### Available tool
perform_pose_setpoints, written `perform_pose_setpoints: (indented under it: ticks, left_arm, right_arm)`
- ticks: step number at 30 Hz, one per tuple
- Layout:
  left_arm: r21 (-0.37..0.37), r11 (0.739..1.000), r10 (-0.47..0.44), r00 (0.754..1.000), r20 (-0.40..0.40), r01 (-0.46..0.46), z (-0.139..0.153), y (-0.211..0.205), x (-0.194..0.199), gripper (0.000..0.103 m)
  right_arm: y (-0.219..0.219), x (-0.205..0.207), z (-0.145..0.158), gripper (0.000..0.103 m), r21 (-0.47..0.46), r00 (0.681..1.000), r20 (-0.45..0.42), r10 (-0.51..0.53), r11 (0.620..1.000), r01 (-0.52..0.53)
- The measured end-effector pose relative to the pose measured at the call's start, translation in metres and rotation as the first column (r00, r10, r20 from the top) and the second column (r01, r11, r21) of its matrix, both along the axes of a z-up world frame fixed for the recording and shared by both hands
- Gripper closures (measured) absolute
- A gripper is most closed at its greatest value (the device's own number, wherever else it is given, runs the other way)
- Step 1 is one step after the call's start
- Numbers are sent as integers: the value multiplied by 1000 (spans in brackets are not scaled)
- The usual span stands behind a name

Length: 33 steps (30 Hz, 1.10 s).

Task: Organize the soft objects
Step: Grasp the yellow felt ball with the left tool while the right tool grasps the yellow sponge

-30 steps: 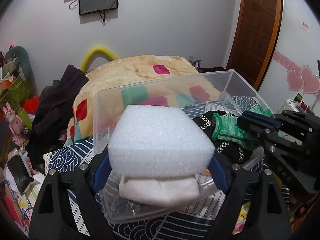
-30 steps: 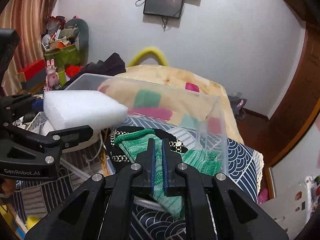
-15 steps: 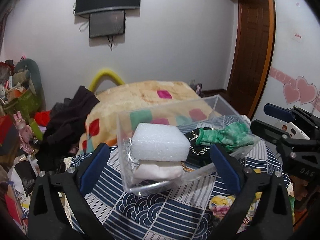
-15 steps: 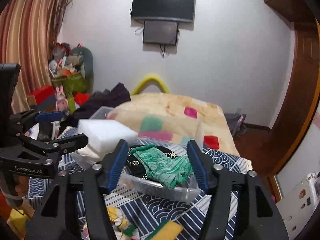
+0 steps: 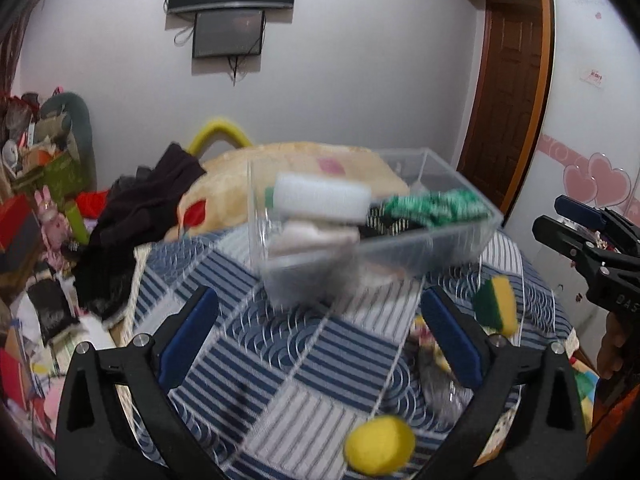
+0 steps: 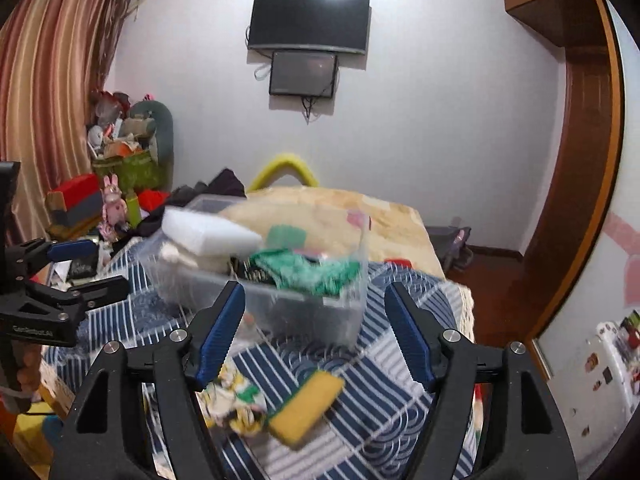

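A clear plastic bin (image 5: 460, 240) (image 6: 320, 312) stands on the blue patterned cloth. In it lie a white foam block (image 5: 320, 200) (image 6: 208, 232), a pale cloth under it, a green knit cloth (image 5: 436, 208) (image 6: 308, 272) and a dark item. My left gripper (image 5: 320, 328) is open and empty, short of the bin; it shows at the left of the right wrist view (image 6: 80, 268). My right gripper (image 6: 316, 320) is open and empty, short of the bin; it shows at the right of the left wrist view (image 5: 568, 220). A yellow-green sponge (image 5: 494, 306) (image 6: 306, 408), a yellow ball (image 5: 380, 450) and a patterned cloth (image 6: 232, 404) lie on the cloth.
A bed with a beige blanket (image 5: 320, 160) lies behind the bin. Dark clothes (image 5: 136, 216) are piled at its left. Clutter with a pink bunny toy (image 6: 114, 208) fills the left side. A wooden door (image 5: 508, 100) is at the right. The table edge (image 6: 468, 312) is right.
Both grippers opened and pulled back from the bin. The left let go of the foam block and the right let go of the green cloth; both now rest in the bin.
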<state>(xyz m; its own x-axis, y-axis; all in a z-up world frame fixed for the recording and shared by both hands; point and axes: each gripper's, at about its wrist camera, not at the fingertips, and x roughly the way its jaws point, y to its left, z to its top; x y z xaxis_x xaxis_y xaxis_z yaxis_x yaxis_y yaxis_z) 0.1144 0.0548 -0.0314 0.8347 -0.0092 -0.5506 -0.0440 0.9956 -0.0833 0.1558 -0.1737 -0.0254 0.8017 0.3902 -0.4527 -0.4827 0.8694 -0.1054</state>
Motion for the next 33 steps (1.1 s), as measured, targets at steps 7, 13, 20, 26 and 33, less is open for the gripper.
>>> perform_pose_setpoints:
  ticks: [7,13,20,26,33]
  left_arm:
    - [-38,999,3,997,-81,-6,-39,-8,-20,0]
    - [1,1000,-7,992,-128,7,-63,-23,-33,0]
    - [-3,999,-40,981,-191,40,-91,-34,-35,0]
    - [19,1000,-16,986,-168,19,-101,-38,-42,29]
    - [6,996,-83,985,-153,84,-92,-40,-46,57]
  right_arm:
    - [-8,2,-37,34,-11,994,-93,-58,998,57]
    - [-14,6,-65,34,-3,980,-180,-80,997,81]
    - [-22,4,-77,39,45,972,-225,-69,996,81]
    - [-23,-2,-75,65,72,968,-252,-5,997,24]
    - [-21,-5,-73,72,69,971,-239,-13,997,31]
